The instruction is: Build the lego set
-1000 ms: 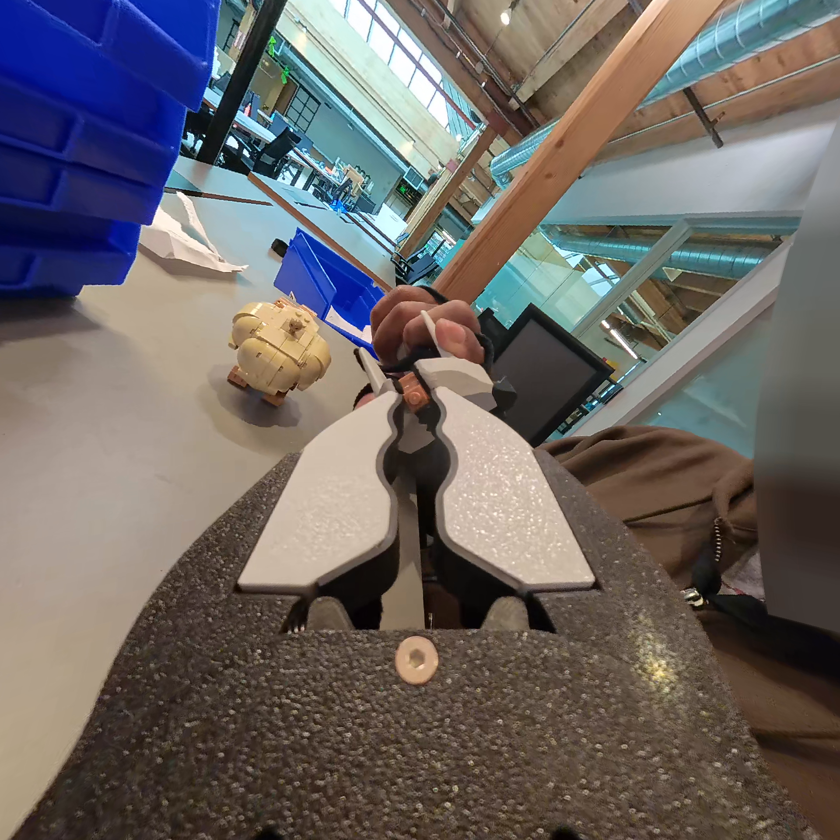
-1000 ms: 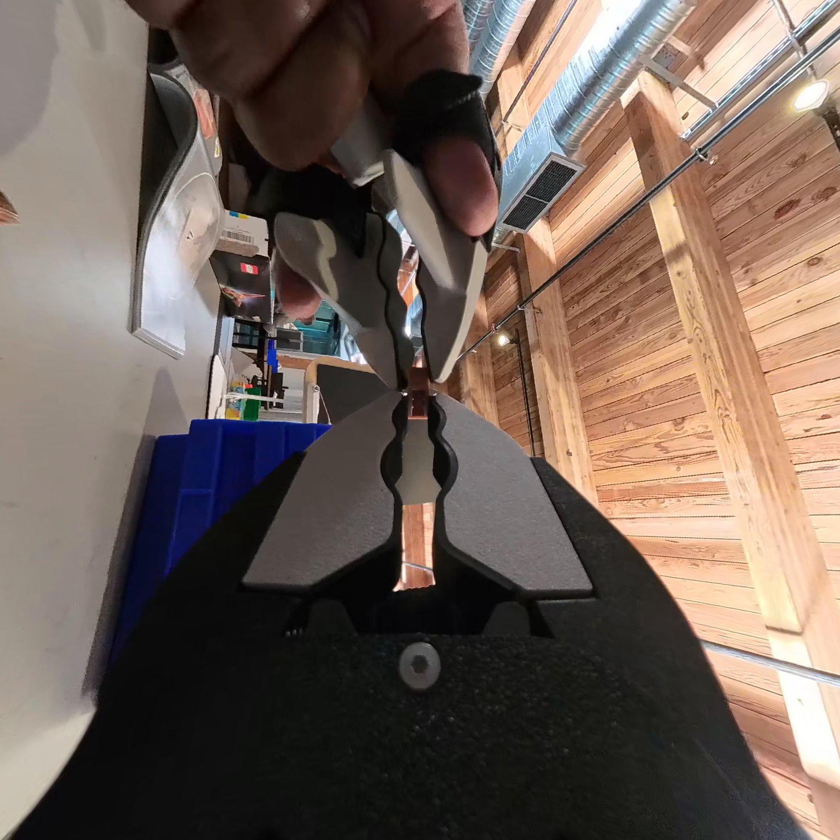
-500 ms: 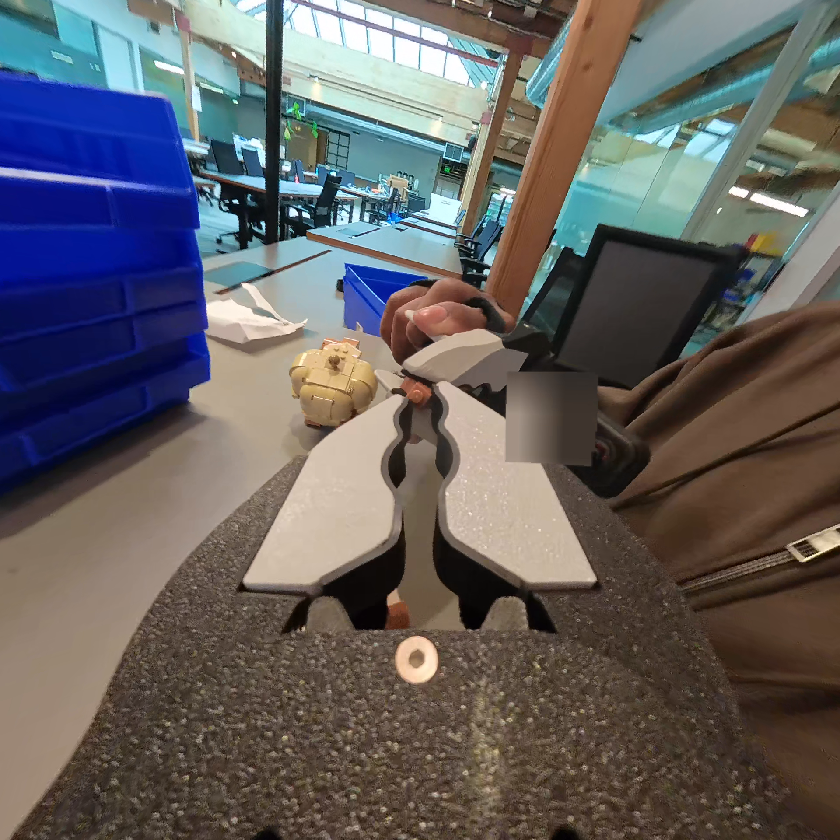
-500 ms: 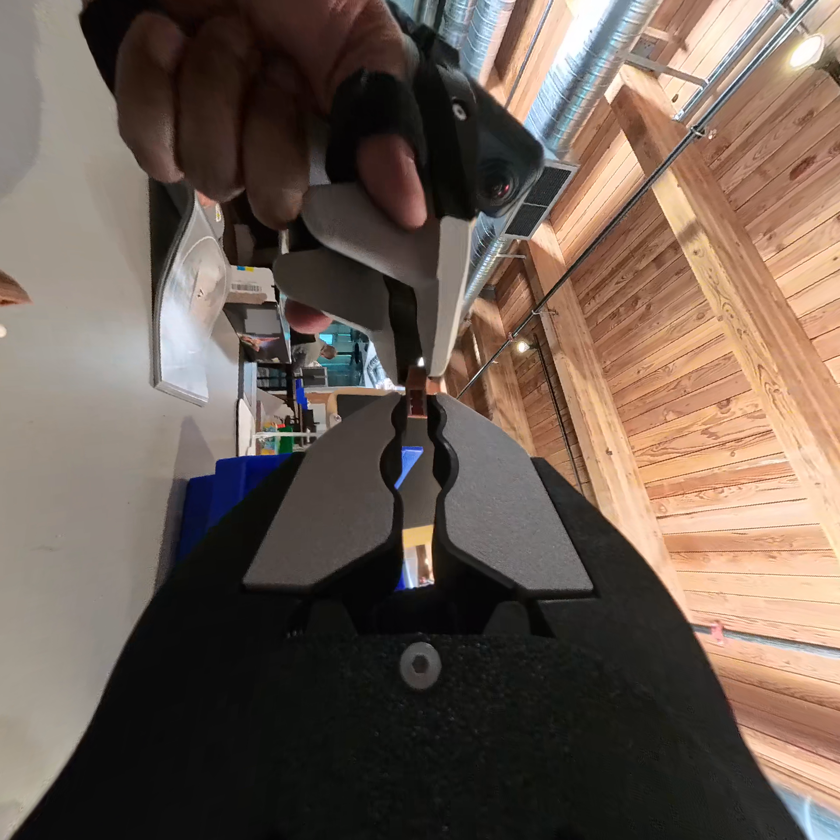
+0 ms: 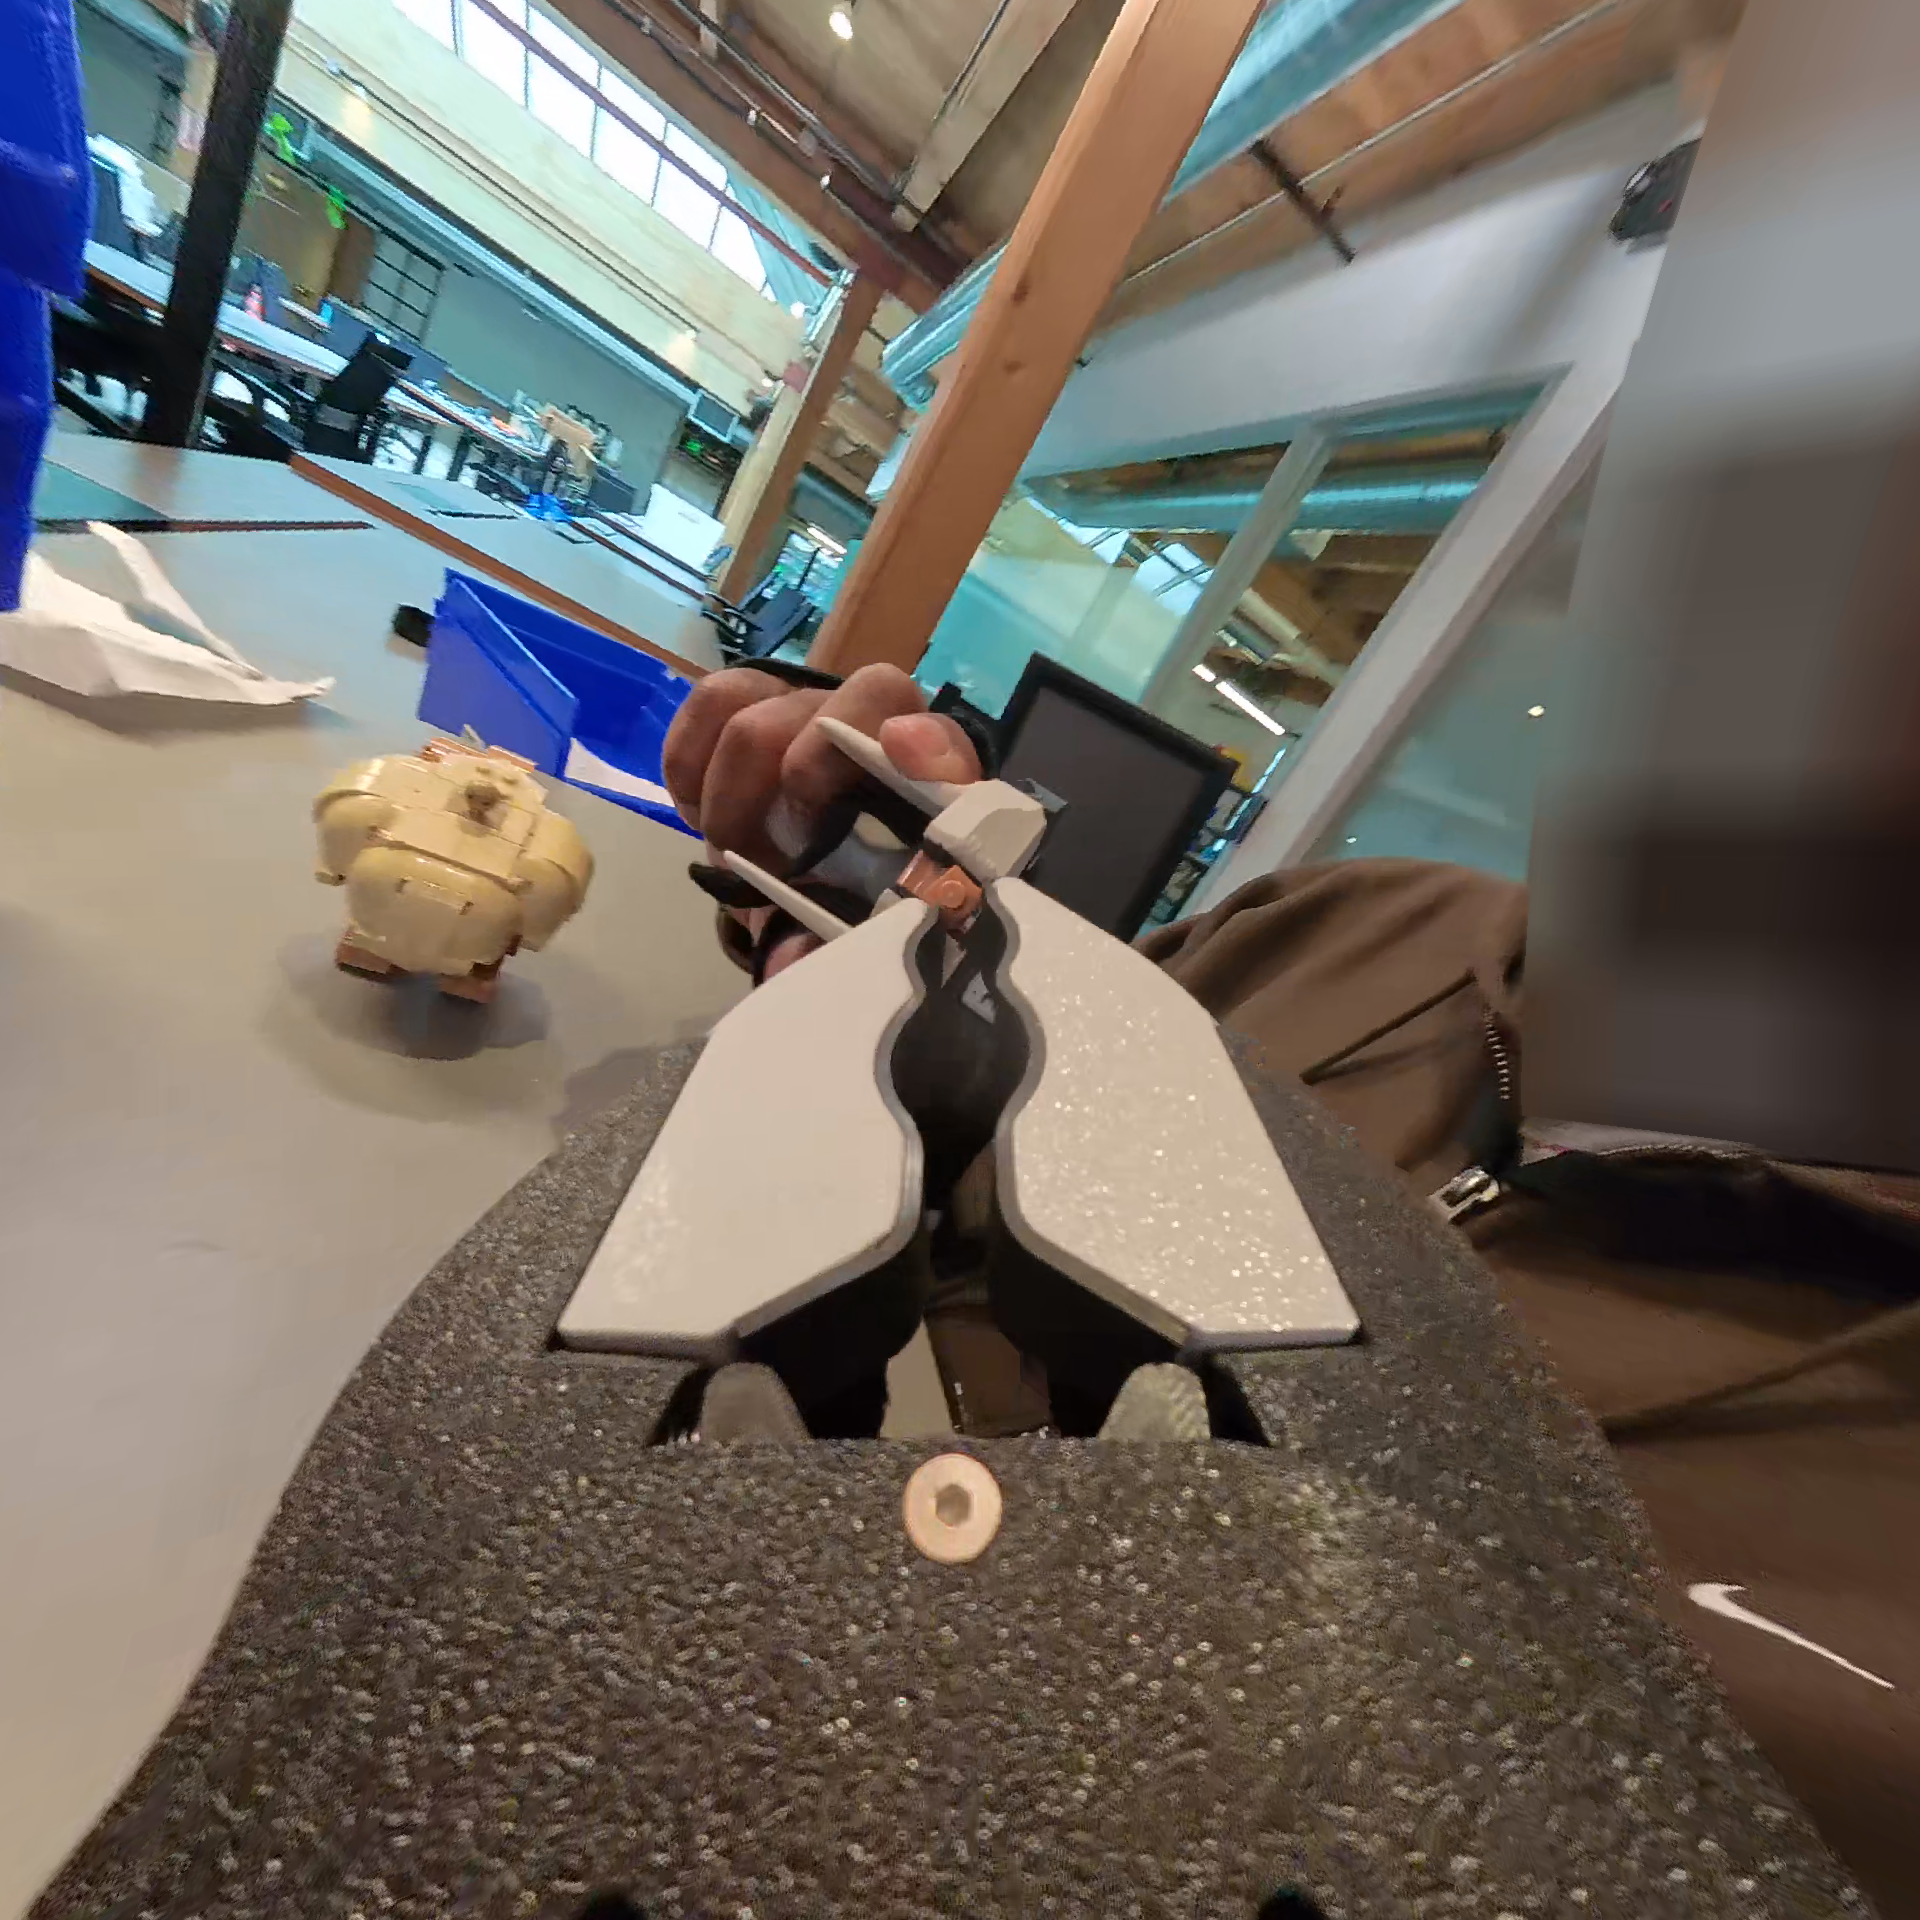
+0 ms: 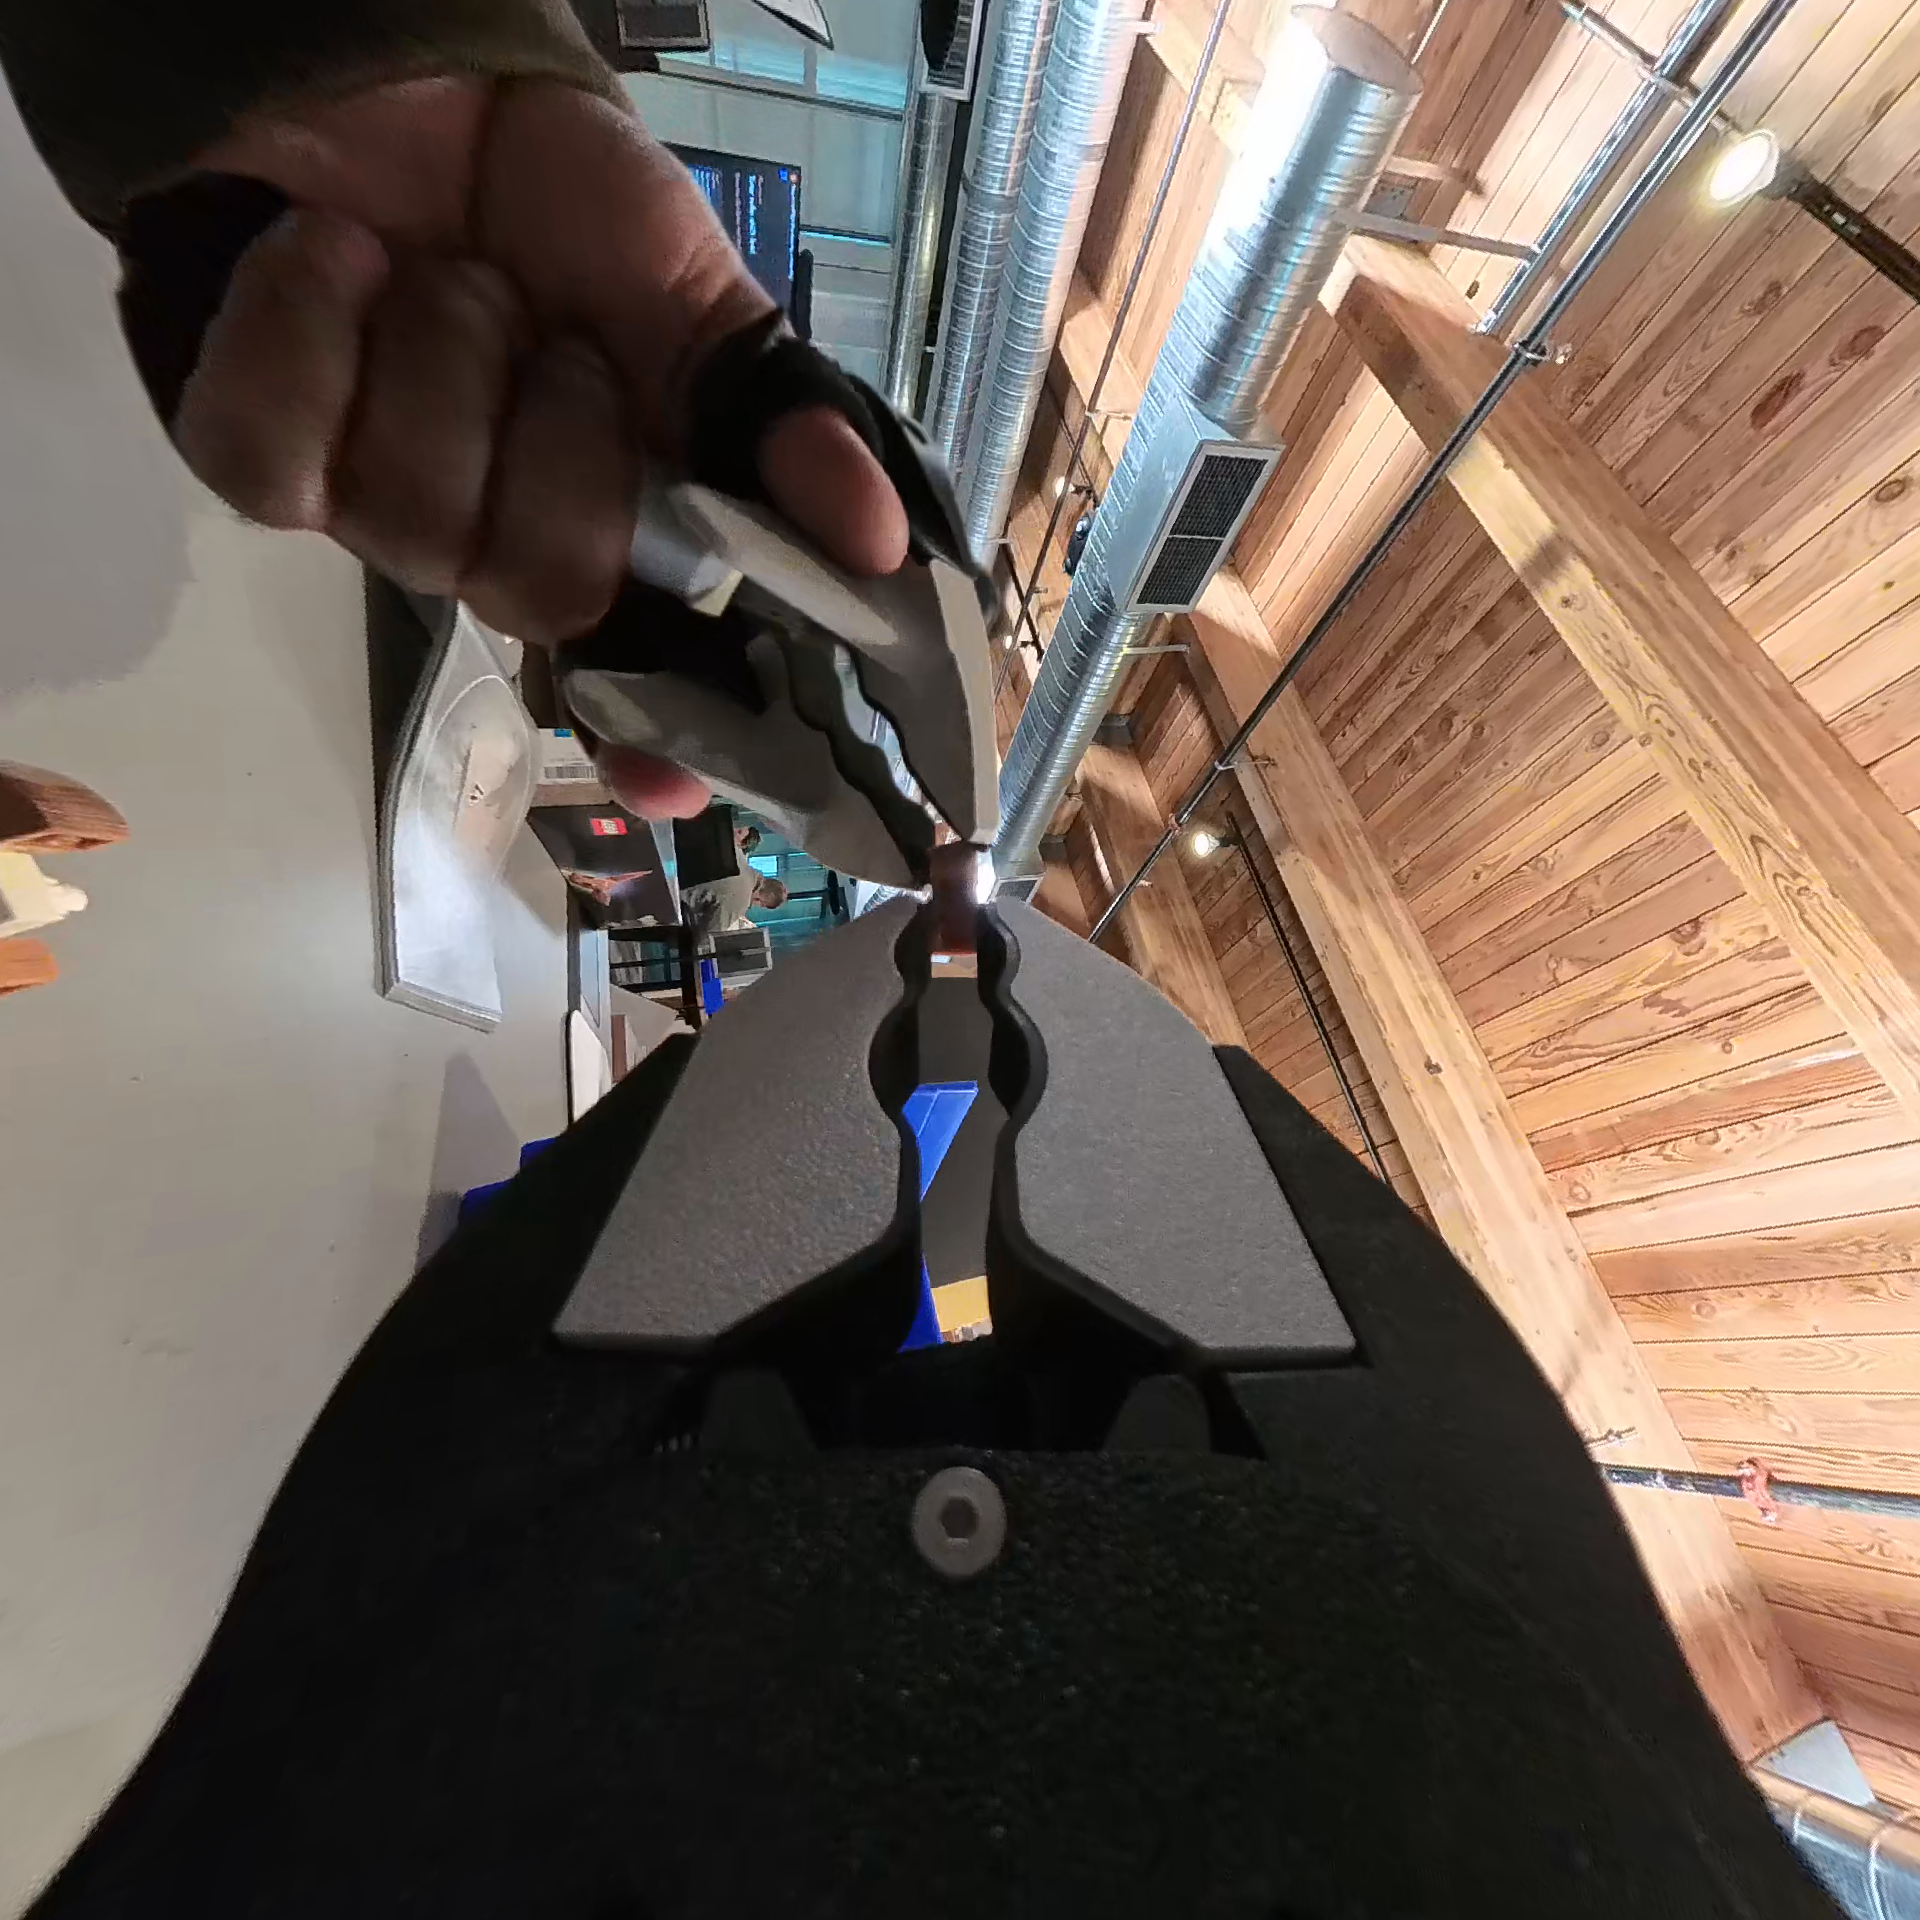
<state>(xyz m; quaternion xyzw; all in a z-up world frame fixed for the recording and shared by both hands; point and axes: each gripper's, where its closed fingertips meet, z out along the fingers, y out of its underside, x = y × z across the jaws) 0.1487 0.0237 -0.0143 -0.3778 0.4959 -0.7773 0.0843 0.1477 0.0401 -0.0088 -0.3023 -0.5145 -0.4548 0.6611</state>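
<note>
Copper-brown, small and pinched at both ends: lego piece (image 5: 943, 896) sitting at centre frame, just above the middle of the left wrist view. Closing on it from below, left gripper (image 5: 951, 906), pale grey jaws nearly together at the tips with only the piece between them. Meeting it from above, right gripper (image 5: 961, 857), tips likewise pressed onto the same piece, being gripped by a hand (image 5: 800, 758) just left of centre. Showing again in the right wrist view: right gripper (image 6: 956, 914) with dark jaws narrowed onto the lego piece (image 6: 954, 883) at centre frame, left gripper (image 6: 951, 831) coming down from the upper left with tips touching that piece, being squeezed by a hand (image 6: 488, 343) filling the upper left. Lying farther out, at left of the left wrist view, well apart from the grippers: cream lego model (image 5: 449, 868) with brown feet, resting on the grey table (image 5: 187, 1143). Standing behind it, a blue bin (image 5: 520, 675), and at the far left a crumpled white paper (image 5: 125, 634). Filling the right side, a brown jacket (image 5: 1382, 987) with a zip.
</note>
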